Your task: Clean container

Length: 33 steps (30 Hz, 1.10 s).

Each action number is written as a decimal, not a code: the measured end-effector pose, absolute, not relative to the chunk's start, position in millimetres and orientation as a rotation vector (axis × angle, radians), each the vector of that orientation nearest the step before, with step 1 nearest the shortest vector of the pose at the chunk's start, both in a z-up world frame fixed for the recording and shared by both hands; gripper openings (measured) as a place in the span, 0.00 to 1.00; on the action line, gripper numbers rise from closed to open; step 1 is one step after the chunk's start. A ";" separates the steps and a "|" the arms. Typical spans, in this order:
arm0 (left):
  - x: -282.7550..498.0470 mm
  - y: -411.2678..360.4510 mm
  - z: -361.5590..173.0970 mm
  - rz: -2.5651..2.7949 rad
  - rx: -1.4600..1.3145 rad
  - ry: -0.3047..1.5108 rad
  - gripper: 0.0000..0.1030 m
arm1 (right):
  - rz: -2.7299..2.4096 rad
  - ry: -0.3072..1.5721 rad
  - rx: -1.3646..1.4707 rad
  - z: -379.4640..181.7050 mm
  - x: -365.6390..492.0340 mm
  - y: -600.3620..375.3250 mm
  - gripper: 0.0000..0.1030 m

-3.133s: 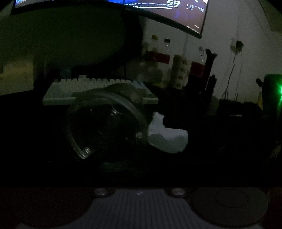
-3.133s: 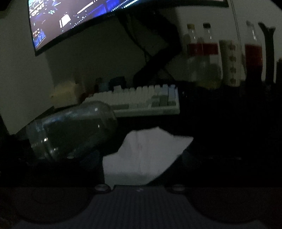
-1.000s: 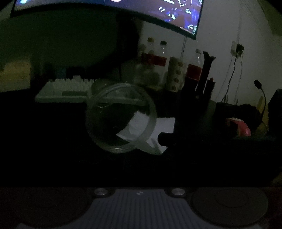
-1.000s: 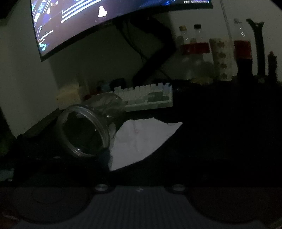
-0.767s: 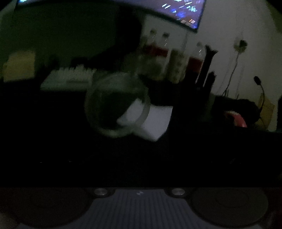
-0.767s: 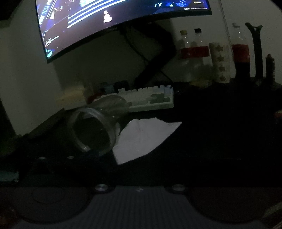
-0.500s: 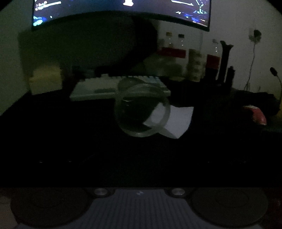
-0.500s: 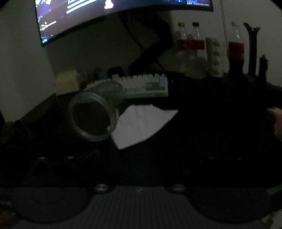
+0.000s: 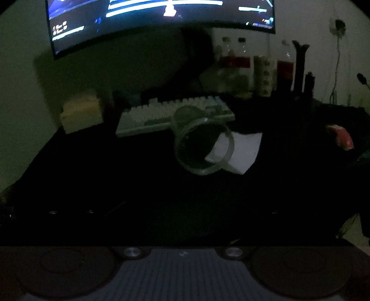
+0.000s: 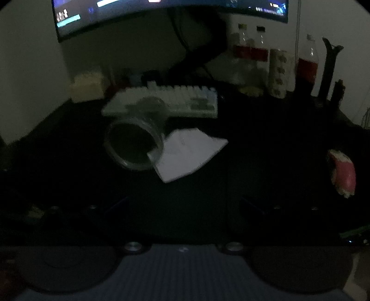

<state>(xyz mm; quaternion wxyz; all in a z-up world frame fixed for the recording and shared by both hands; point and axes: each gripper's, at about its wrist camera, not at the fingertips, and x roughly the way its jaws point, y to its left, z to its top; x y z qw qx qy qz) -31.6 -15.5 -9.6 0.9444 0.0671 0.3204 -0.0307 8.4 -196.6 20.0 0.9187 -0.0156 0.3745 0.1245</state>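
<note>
A clear glass jar [image 9: 203,145] lies on its side on the dark desk, its open mouth toward me. It also shows in the right wrist view [image 10: 135,139]. A white tissue [image 9: 240,150] lies flat just right of the jar, its corner seen through the rim; it shows in the right wrist view too [image 10: 187,154]. Both grippers are back from the jar and tissue. The scene is very dark and neither gripper's fingers can be made out against the black desk, so nothing shows whether they are open or shut.
A white keyboard [image 9: 171,113] sits behind the jar under a curved monitor [image 9: 161,16]. Bottles [image 10: 305,62] and a patterned cup [image 10: 278,71] stand at the back right. A yellowish box [image 9: 81,111] is back left. A pink-white object [image 10: 342,173] lies at the right.
Both cameras have pulled back and up from the jar and tissue, which now look smaller and lie free on the desk. The jar was held near the tissue three seconds ago.
</note>
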 end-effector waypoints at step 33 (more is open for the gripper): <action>45.0 -4.5 -34.2 0.051 0.043 0.966 1.00 | 0.167 0.956 0.041 -3.7 52.3 -198.3 1.00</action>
